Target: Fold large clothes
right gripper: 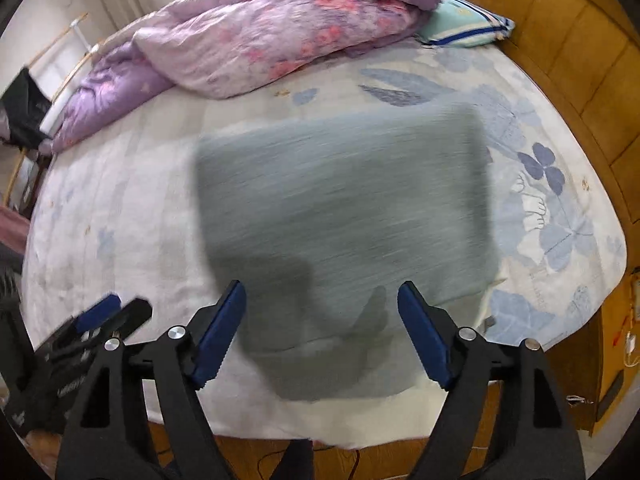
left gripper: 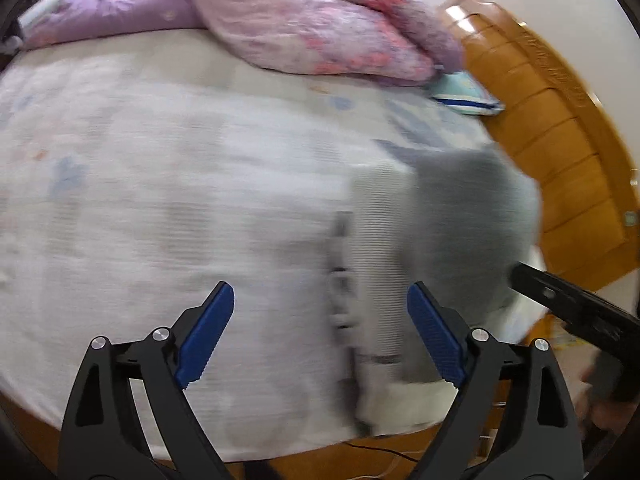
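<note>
Folded grey garment (right gripper: 344, 216) lies flat on the bed (right gripper: 120, 208); left gripper (left gripper: 320, 332) and right gripper (right gripper: 320, 328) hover with jaws apart, holding nothing.

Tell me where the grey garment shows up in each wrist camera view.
Left wrist: grey garment lies right of centre, near the bed's edge, blurred.
Right wrist: grey garment fills the centre, spread flat on the bedsheet.
Shared landmark: the striped pillow beside the wooden headboard.
</note>
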The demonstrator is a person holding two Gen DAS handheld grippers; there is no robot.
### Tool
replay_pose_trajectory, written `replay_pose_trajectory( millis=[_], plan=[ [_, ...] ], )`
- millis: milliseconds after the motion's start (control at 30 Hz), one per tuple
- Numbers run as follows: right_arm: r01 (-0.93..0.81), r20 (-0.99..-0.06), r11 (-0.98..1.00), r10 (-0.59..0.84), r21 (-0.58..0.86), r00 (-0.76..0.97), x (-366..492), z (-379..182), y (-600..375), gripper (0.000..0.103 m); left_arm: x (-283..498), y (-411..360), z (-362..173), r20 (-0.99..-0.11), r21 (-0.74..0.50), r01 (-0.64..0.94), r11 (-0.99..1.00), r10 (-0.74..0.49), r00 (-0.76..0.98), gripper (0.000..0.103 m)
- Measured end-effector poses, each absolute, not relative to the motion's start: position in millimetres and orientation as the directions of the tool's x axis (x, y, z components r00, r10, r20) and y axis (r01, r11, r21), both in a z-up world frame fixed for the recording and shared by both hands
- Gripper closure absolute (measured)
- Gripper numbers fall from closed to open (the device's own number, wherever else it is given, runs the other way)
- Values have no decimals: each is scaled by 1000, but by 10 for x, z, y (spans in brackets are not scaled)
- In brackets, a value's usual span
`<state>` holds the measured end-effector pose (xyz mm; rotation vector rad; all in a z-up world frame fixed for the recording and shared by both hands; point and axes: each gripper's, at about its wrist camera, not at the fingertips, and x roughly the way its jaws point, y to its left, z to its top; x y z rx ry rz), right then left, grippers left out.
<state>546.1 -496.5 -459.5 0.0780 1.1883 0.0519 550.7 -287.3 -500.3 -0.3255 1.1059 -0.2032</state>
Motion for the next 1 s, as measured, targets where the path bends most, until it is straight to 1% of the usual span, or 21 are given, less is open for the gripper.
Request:
replay_pose_trajectory(
  millis=[200,267,367,500,733,1000],
  plan=[
    [15,-932,999,29,36,360,5249,-4603,-4096,22,5420,-2203,-4931,-856,-262,52,964,-257,448,14],
    [48,-932,999,-9,9,361,5142,-4560,-3830,21,5356,-1978,-4850,-846,-250,97,963,-267,462,14],
    [99,-924,995,-29,10,381,4960,-4429,-3537,19,5267,-1664,-4719,-841,-238,138,961,-276,466,13],
    [167,-907,986,-54,19,418,4653,-4186,-3121,17,5113,-1328,-4506,-834,-180,224,958,-269,481,13],
    [199,-905,980,-79,6,418,4334,-3916,-2674,16,4831,-946,-4107,-817,-190,267,945,-303,491,12],
    [177,-884,981,-149,-77,443,3891,-3608,-2396,16,4405,-763,-3689,-798,-200,233,952,-296,524,12]
  ],
)
